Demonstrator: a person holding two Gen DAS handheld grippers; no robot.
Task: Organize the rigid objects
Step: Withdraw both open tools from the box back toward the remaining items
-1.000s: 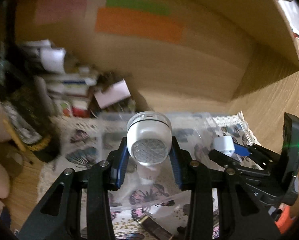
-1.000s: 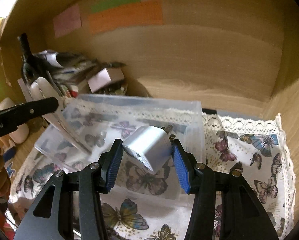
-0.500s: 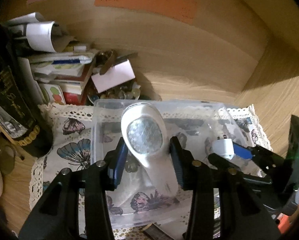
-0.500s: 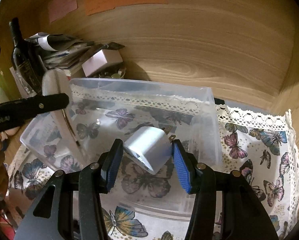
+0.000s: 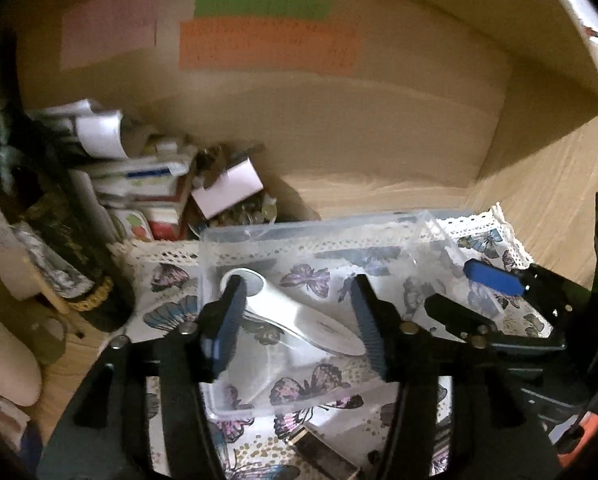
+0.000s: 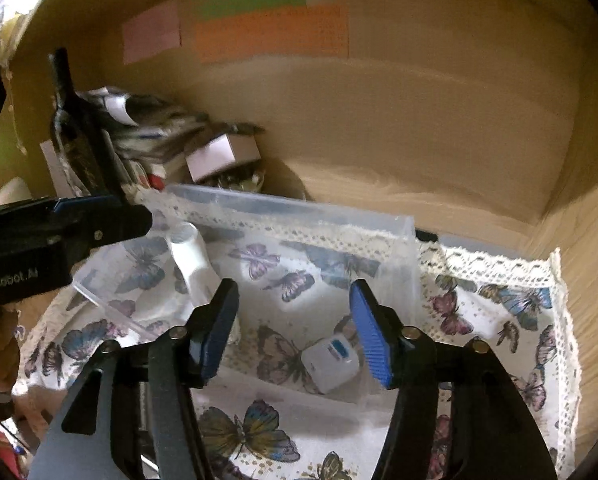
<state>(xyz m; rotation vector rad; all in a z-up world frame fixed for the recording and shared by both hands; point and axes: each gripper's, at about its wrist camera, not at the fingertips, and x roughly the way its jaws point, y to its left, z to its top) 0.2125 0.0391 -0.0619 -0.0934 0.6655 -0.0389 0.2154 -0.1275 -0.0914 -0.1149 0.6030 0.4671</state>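
Observation:
A clear plastic bin (image 5: 259, 232) (image 6: 379, 220) stands on a butterfly-print cloth. A white handled device (image 5: 299, 320) lies on the bin floor; it also shows in the right wrist view (image 6: 191, 264). A white plug adapter (image 6: 331, 364) lies in the bin's near right part. My left gripper (image 5: 295, 320) is open and empty just above the white device. My right gripper (image 6: 295, 328) is open and empty above the adapter; it shows at the right of the left wrist view (image 5: 475, 292). The left gripper shows at the left edge of the right wrist view (image 6: 131, 216).
A dark wine bottle (image 6: 79, 136) (image 5: 59, 240), stacked papers and boxes (image 5: 139, 176) and a small pale box (image 5: 227, 188) crowd the back left corner. Wooden walls (image 5: 379, 128) close the back and right. A dark object (image 5: 323, 456) lies on the cloth (image 6: 499, 312) before the bin.
Both grippers have opened. The white device dropped from the left gripper onto the bin floor, and the adapter dropped from the right gripper into the bin. Both grippers pulled back slightly.

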